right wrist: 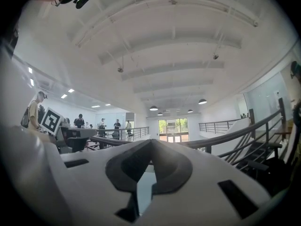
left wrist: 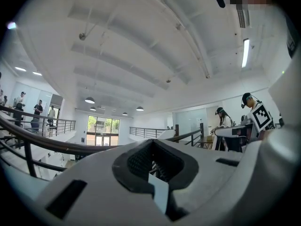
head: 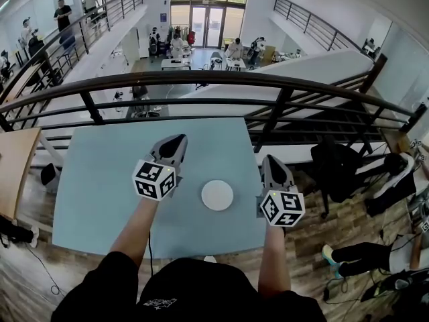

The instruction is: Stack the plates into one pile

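A round white pile of plates [head: 217, 195] rests on the pale blue table [head: 100, 180], near its front edge and between my two hands. My left gripper [head: 175, 141] hovers over the table to the left of the plates, shut and empty. My right gripper [head: 269, 162] hangs to the right of the plates, near the table's right edge, also shut with nothing in it. Both point level, away from me. In the left gripper view the jaws [left wrist: 153, 147] meet with nothing between them. The right gripper view shows the same for its jaws [right wrist: 149, 147]. Neither gripper view shows the plates.
A dark metal railing [head: 201, 79] runs along the table's far side, with an open hall far below. A wooden table edge [head: 13, 166] stands at the left. Dark bags and clothing [head: 348, 170] lie on the floor at the right. Other people stand in the distance.
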Available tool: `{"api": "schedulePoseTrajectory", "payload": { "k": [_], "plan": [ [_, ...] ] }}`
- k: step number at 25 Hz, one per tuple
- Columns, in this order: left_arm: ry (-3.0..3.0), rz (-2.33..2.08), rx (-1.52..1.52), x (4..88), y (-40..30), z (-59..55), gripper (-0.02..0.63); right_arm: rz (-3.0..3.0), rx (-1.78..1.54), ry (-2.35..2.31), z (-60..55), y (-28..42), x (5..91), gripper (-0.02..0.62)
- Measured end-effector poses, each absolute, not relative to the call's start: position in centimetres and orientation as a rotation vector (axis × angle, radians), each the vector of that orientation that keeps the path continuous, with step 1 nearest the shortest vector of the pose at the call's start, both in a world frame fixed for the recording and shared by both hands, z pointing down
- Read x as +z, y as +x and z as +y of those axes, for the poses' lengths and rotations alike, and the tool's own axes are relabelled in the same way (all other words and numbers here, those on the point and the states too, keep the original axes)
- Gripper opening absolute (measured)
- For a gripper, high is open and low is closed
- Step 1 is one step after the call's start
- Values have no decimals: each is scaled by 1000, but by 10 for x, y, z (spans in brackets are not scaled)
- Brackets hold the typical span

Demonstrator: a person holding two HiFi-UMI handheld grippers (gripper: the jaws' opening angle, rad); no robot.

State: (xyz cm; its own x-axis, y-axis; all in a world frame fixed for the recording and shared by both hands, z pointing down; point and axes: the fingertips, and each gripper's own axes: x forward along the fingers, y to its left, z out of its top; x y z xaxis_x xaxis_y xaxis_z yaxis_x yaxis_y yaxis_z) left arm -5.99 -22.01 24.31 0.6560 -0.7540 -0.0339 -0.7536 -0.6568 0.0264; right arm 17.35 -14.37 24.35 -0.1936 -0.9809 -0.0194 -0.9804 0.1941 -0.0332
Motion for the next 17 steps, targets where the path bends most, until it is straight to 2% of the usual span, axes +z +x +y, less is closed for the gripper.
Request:
{"api": "schedulePoseTrajectory", "payload": {
  "k": [17],
  "plan": [
    [2839,-1305,-111,243,-65,-223,8,2415,-18,-1970,-149,172,248,6]
  ]
}}
